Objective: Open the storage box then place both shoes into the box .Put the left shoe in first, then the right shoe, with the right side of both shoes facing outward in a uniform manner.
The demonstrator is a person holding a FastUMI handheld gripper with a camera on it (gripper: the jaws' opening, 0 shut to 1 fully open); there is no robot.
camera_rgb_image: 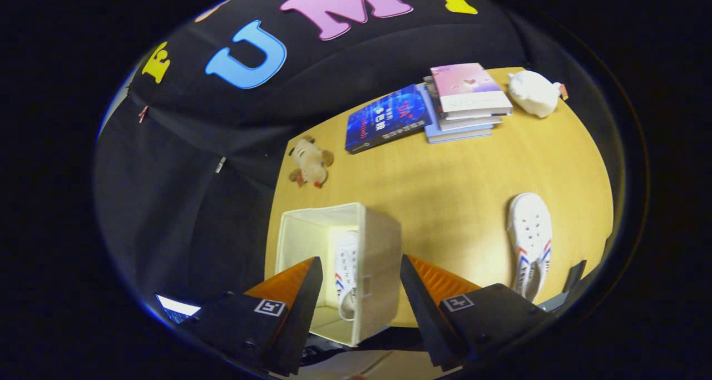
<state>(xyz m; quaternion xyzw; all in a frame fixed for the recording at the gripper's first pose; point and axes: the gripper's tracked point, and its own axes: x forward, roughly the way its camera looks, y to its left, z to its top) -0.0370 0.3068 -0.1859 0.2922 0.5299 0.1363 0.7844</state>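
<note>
Fingers point(360, 291) spread wide, holding nothing, above the open box point(378, 257) at lower centre, one shoe point(346, 274) already inside. I judge the next move is reaching the second shoe point(530, 238), lower right on the table point(445, 185)

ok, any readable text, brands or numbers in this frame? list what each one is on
Nothing reads cleanly.
Blue book: red and white cover title, too blurred to read.
Pink book on the stack: print too small to read.
Storage box: small tag on its wall, unreadable.
Shoe in the box and shoe on the table: stripes, no legible brand.
Tool, open, fingers either side of the box wall: square marker patterns, no words.
</note>
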